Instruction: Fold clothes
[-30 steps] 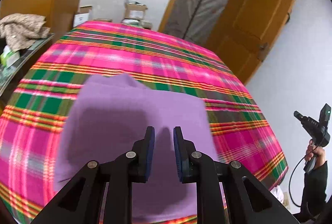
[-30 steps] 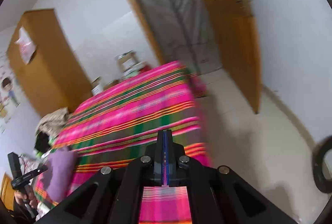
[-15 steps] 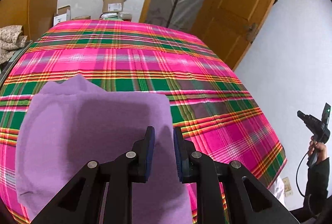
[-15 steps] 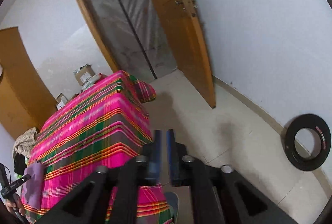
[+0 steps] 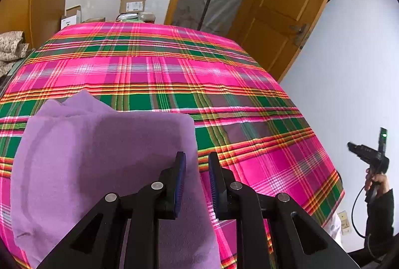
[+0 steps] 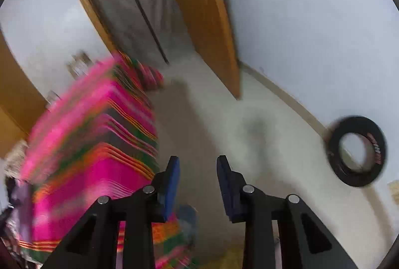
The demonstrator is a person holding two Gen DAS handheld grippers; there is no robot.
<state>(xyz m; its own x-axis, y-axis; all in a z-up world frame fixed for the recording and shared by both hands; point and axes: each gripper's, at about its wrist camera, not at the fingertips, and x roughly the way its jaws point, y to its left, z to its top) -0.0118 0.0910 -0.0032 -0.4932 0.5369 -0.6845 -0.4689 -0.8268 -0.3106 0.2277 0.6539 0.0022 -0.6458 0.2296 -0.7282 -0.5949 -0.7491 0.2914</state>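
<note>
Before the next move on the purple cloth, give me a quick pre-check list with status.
1. Purple cloth lies on the plaid bed cover, already folded over: ok.
2. Left gripper has nothing between its jaws, which stand slightly apart above the cloth's right edge: ok.
3. Right gripper has nothing between its jaws, and they are opening: ok.
4. Right gripper aimed at the cloth: not ok; it faces the floor beside the bed.
5. Right wrist view sharp enough to aim: not ok, blurred.
6. Cloth's near edge visible: cannot tell, hidden behind the left gripper.
</note>
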